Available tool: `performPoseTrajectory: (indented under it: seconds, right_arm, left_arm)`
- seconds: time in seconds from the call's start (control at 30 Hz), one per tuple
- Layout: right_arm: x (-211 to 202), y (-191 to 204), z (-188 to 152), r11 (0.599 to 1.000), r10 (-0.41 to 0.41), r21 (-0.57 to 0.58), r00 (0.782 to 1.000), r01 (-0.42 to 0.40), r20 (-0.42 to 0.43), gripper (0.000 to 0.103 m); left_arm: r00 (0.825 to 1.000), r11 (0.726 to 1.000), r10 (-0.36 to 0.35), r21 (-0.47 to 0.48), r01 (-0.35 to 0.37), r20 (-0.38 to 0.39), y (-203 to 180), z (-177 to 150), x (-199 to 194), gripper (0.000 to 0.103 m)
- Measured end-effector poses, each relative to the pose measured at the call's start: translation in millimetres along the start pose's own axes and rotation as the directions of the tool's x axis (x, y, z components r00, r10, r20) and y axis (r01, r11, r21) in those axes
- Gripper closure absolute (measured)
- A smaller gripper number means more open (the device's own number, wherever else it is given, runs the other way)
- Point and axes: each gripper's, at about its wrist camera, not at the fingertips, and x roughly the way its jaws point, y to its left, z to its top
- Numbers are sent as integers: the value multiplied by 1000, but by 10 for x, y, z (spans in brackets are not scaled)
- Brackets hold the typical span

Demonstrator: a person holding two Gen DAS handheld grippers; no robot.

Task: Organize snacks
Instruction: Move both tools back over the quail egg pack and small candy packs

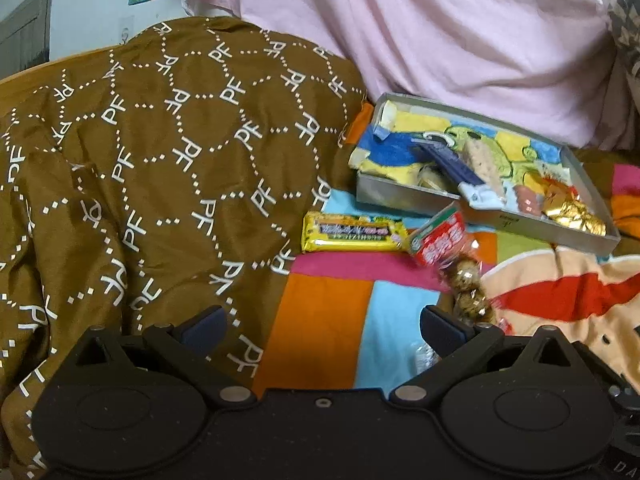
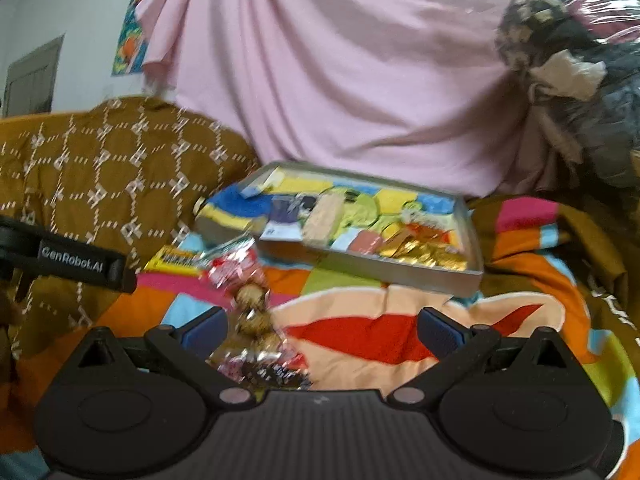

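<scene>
Red-topped snack bag point(image 2: 244, 300), blurred, just beside splayed right tongs point(image 2: 320, 330).

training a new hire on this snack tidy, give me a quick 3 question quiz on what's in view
1. True or false: the yellow snack bar lies inside the grey tray.
2. Which packet lies nearest the right tongs? A) red-topped packet of round cookies B) gold-wrapped sweets
3. Fill in: both tongs, including the left tongs, are ____.

Key: 1 false, it lies on the blanket beside the tray. 2 A. 3 open.
</scene>
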Motion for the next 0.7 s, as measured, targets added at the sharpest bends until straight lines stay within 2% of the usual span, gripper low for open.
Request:
performPoseTrajectory:
  seconds: [0.17, 0.43, 0.7]
  right_arm:
    - [61, 123, -65, 999, 46, -26, 997, -48, -65, 0]
    - [195, 245, -163, 992, 77, -85, 982, -93, -172, 0]
    - [321, 342, -254, 976, 81, -173, 962, -129, -260, 0]
  left_arm:
    - [1000, 999, 8, 33, -7, -26, 9, -87, 82, 1]
    - [999, 980, -19, 199, 28, -49, -43, -91, 202, 1]
    - [995, 969, -49, 237, 67, -82, -38, -126, 350, 1]
